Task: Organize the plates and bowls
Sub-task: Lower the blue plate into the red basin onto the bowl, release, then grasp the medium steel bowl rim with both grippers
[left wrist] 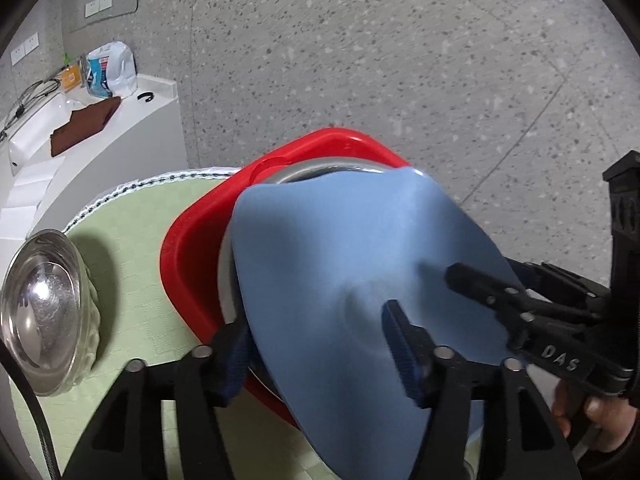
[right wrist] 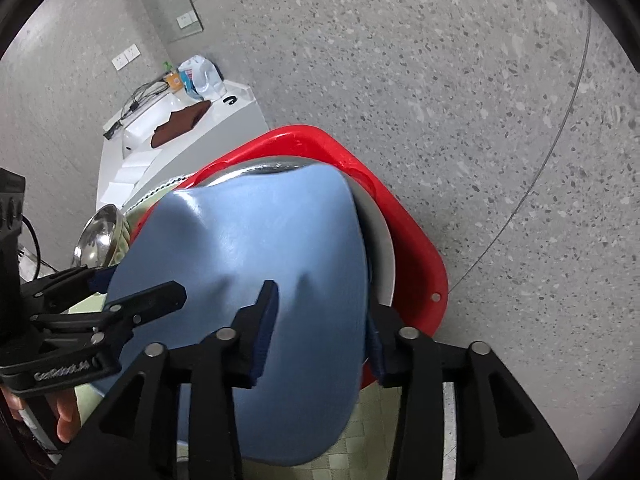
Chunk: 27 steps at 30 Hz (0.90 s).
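Observation:
A blue plate (left wrist: 352, 264) (right wrist: 256, 248) is held tilted over a red basin (left wrist: 192, 248) (right wrist: 416, 240) that holds a steel dish (left wrist: 316, 170) (right wrist: 272, 168). My left gripper (left wrist: 320, 344) is shut on the plate's left edge, one finger over its face and one behind it. My right gripper (right wrist: 320, 332) is shut on the plate's right edge the same way. The right gripper also shows in the left wrist view (left wrist: 500, 300), and the left gripper shows in the right wrist view (right wrist: 120, 300). A steel bowl (left wrist: 40, 312) (right wrist: 100, 240) sits in a glass bowl at the left.
The basin and bowls stand on a table with a green cloth (left wrist: 132, 264) (right wrist: 360, 448). A white counter (left wrist: 100, 148) (right wrist: 180, 136) with a brown cloth, cables and bags stands behind. Speckled grey floor (left wrist: 400, 60) lies beyond the table's edge.

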Tool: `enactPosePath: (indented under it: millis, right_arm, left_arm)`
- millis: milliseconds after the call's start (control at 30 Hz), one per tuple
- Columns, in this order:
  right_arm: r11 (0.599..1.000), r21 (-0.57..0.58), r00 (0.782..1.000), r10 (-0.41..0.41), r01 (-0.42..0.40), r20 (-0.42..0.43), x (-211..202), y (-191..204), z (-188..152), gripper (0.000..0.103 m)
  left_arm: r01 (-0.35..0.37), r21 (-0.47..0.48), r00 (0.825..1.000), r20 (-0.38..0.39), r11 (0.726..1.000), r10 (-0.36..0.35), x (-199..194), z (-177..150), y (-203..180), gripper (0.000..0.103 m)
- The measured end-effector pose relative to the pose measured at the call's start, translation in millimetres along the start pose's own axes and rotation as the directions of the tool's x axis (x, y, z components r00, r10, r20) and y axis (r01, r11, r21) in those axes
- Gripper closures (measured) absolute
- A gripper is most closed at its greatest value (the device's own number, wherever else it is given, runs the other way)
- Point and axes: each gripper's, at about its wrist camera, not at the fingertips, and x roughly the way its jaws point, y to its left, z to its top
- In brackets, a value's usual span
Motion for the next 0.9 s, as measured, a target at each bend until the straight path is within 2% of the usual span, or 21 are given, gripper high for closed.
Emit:
enactPosePath:
  millis: [100,200,300,367,433,533,700,800,900]
  right_arm:
    - [0.999,-0.004,0.999,-0.041,0.041,0.022,-4.3,4.4,-2.1,0.043]
    - [0.999,0.011,0.998,-0.050,0.050,0.047,-8.0,3.5,-5.9,0.043]
    - [0.994,0.047,0.992,-0.097,0.094,0.081,-24.8,1.6,-13.0,0.042]
    - [0.991,0.066,0.988,-0.125,0.119,0.096,-42.2,4.3,-19.5,0.041]
    - [0.988,0.082,0.984,-0.139,0.130,0.111,-63.1,12.2,-31.1,0.035]
    - [0.987,0.106,0.983,-0.133,0.120,0.130,-90.8,31.5,-58.9,0.032]
    - [0.986,0.151,0.987,-0.084,0.063,0.136,-120.9,73.9,-125.5,0.032]
    - [0.985,0.165,0.990,-0.077,0.057,0.120,-127.7,98.9,-171.0,0.032]
    - [0.987,0.151,0.995,-0.066,0.054,0.074,-122.8,116.2,-208.4,0.032]
  left_arm:
    - [0.001,0.009,1.000,0.021,1.000,-0.001,-10.8,-4.6,0.3,0.030]
    - [0.019,0.007,0.999,0.036,1.000,-0.019,-26.0,-10.3,3.7,0.027]
    - [0.025,0.010,0.998,0.062,1.000,-0.025,-47.8,-19.1,9.1,0.026]
    - [0.002,0.021,0.996,0.090,1.000,-0.004,-70.9,-29.9,15.4,0.024]
    - [-0.014,0.028,0.991,0.132,1.000,0.010,-98.3,-44.9,22.6,0.019]
    - [-0.046,0.069,0.983,0.182,0.997,0.033,-133.9,-76.2,32.1,0.015]
    - [-0.085,0.152,0.978,0.203,0.985,0.053,-169.9,-143.4,49.3,0.014]
    - [-0.075,0.163,0.981,0.190,0.984,0.044,-179.3,-181.6,54.4,0.014]
    - [-0.044,0.152,0.989,0.145,0.987,0.022,-183.7,-221.5,56.6,0.014]
